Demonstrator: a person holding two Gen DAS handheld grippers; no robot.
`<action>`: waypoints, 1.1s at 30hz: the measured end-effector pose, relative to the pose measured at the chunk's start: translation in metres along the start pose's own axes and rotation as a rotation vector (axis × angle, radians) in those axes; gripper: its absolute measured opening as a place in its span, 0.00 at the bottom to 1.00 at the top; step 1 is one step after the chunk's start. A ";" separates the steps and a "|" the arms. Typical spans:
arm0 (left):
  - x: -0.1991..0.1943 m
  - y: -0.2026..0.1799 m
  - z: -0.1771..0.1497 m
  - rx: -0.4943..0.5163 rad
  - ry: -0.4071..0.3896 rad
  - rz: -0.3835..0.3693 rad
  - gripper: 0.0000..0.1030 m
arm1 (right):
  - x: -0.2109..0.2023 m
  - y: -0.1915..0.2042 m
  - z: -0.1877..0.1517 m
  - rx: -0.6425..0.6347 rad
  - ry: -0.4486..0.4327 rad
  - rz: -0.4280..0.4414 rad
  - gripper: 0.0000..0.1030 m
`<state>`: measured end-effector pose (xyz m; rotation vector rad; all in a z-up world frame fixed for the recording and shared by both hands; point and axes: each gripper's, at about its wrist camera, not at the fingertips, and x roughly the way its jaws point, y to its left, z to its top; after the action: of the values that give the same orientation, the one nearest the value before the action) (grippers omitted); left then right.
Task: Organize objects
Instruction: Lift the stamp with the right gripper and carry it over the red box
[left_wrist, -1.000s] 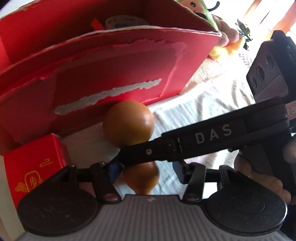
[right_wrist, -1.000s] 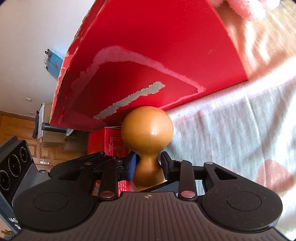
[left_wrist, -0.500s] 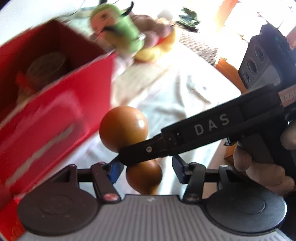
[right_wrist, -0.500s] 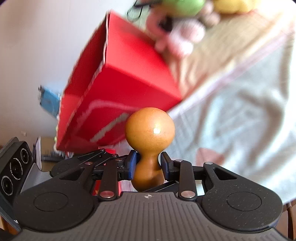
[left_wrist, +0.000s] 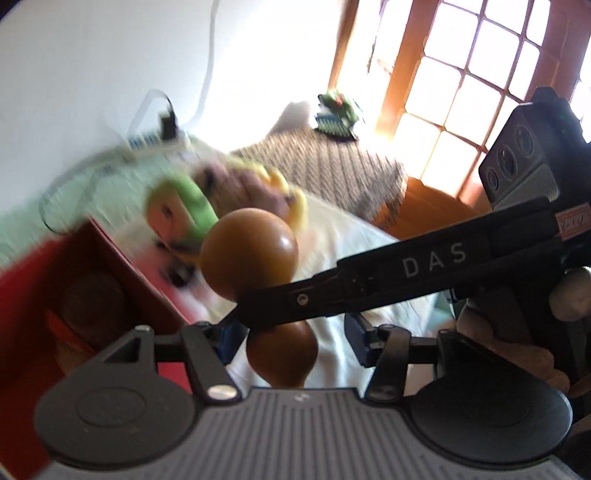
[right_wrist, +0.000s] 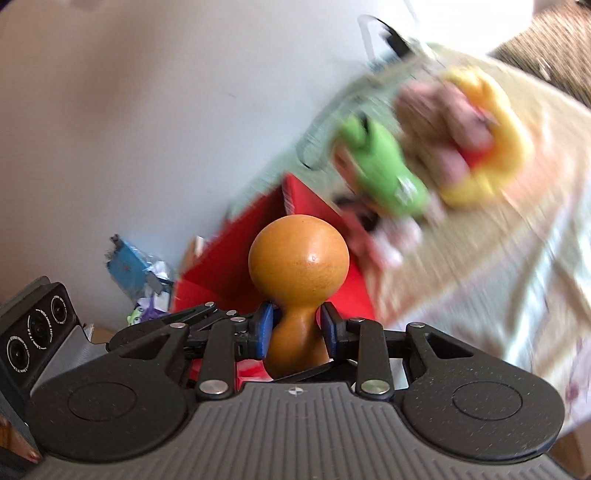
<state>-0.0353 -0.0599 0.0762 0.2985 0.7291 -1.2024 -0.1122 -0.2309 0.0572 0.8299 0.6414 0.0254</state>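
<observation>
**Wooden gourd held over the red box: placement guidance**

The glossy orange-brown wooden gourd-shaped piece (right_wrist: 298, 291) is airborne, clamped at its narrow waist by the right gripper (right_wrist: 295, 325); both blue pads press the neck, round head pointing away from the camera. In the left wrist view the left gripper (left_wrist: 291, 341) has the gourd's lower bulb between its fingers, but with visible space on the right side; its jaws stand part open and appear not to grip.

The open red cardboard box (left_wrist: 122, 280) lies below and to the left of the gourd; a dark roll-like item sits inside, blurred. The plush toys (right_wrist: 436, 147) in green, pink and yellow lie beyond the box on the pale cloth (left_wrist: 351, 240).

Judgement: the piece is likely bound for the box. Recommended:
- carry it fully over the box's near wall before lowering;
- keep the waist grip firm, since the polished surface may slip;
- set it beside the roll, not on it;
- keep the left gripper out of the right arm's path.
</observation>
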 end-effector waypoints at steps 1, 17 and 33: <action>-0.007 0.004 0.006 0.001 -0.019 0.017 0.52 | 0.002 0.008 0.008 -0.029 -0.007 0.015 0.30; -0.046 0.139 0.012 -0.221 -0.078 0.276 0.53 | 0.152 0.126 0.062 -0.307 0.136 0.173 0.30; 0.011 0.197 -0.042 -0.378 0.208 0.335 0.53 | 0.265 0.110 0.033 -0.270 0.510 0.055 0.30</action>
<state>0.1335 0.0260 0.0058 0.2207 1.0252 -0.7052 0.1450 -0.1083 0.0116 0.5768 1.0681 0.3757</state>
